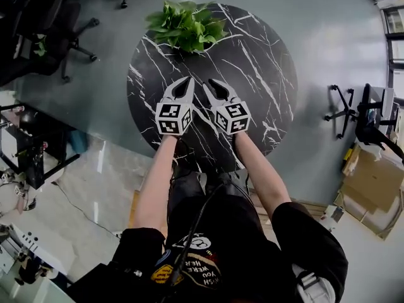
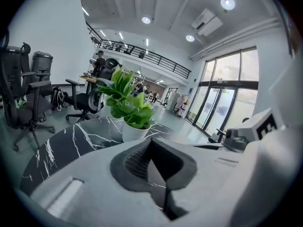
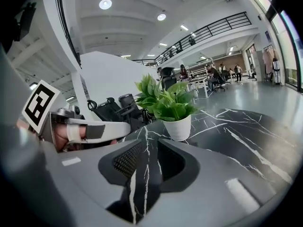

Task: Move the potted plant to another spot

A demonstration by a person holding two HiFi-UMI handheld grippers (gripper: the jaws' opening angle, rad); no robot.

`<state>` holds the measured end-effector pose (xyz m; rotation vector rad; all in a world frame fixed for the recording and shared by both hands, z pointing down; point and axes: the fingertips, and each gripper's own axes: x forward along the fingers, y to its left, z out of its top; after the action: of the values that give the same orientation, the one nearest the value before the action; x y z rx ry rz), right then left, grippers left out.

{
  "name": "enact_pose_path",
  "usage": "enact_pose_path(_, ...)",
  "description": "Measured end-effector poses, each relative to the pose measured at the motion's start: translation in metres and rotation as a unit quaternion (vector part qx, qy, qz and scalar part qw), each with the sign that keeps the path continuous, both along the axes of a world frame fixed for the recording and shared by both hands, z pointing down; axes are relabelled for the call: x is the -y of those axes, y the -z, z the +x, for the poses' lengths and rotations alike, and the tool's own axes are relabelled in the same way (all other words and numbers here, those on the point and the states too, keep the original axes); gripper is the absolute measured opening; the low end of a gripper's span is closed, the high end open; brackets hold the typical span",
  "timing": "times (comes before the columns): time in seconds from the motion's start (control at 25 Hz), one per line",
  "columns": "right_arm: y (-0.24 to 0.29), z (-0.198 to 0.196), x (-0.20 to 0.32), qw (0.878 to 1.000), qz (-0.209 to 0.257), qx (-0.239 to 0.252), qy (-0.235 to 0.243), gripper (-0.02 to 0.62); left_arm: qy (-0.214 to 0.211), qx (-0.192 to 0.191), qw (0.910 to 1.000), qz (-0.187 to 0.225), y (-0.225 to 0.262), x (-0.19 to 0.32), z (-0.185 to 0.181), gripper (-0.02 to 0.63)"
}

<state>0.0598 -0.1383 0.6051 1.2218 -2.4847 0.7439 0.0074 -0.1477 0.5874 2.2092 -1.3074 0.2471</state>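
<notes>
The potted plant (image 1: 185, 24), leafy green in a white pot, stands at the far edge of the round black marble table (image 1: 252, 62). Both grippers hover side by side over the table's middle, pointing at the plant and well short of it. My left gripper (image 1: 188, 82) has its tips together and nothing in it. My right gripper (image 1: 211, 84) shows a narrow gap between its jaws, also empty. In the left gripper view the plant (image 2: 129, 105) stands beyond the gripper (image 2: 150, 143). From the right gripper (image 3: 150, 145) the plant (image 3: 165, 100) stands straight ahead, and the table shows through the gap.
Black office chairs (image 1: 69, 36) stand on the floor beyond the table's left side, and another chair (image 1: 353, 109) to its right. Cardboard boxes (image 1: 372, 191) lie at the right. A desk with gear (image 1: 31, 144) is at the left. The person stands at the table's near edge.
</notes>
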Motion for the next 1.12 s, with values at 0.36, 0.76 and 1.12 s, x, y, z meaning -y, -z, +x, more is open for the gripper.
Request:
enact_pose_path(0.36,-0.069,-0.007,0.093,0.997,0.029,-0.058,-0.048,0.283,0.037,-0.002,0.9993,0.009,-0.036,0.043,-0.026,0.005)
enact_pose_path(0.76,-0.099,-0.018,0.145,0.994,0.049,-0.086,-0.054,0.513,0.054,0.014,0.9982,0.021,-0.053,0.076,-0.035,0.005)
enact_pose_path(1.12,-0.102,-0.02,0.167,0.988,0.059,-0.122,-0.073,0.572,0.078,-0.007,0.9968,0.014,-0.052,0.069,-0.062,0.005)
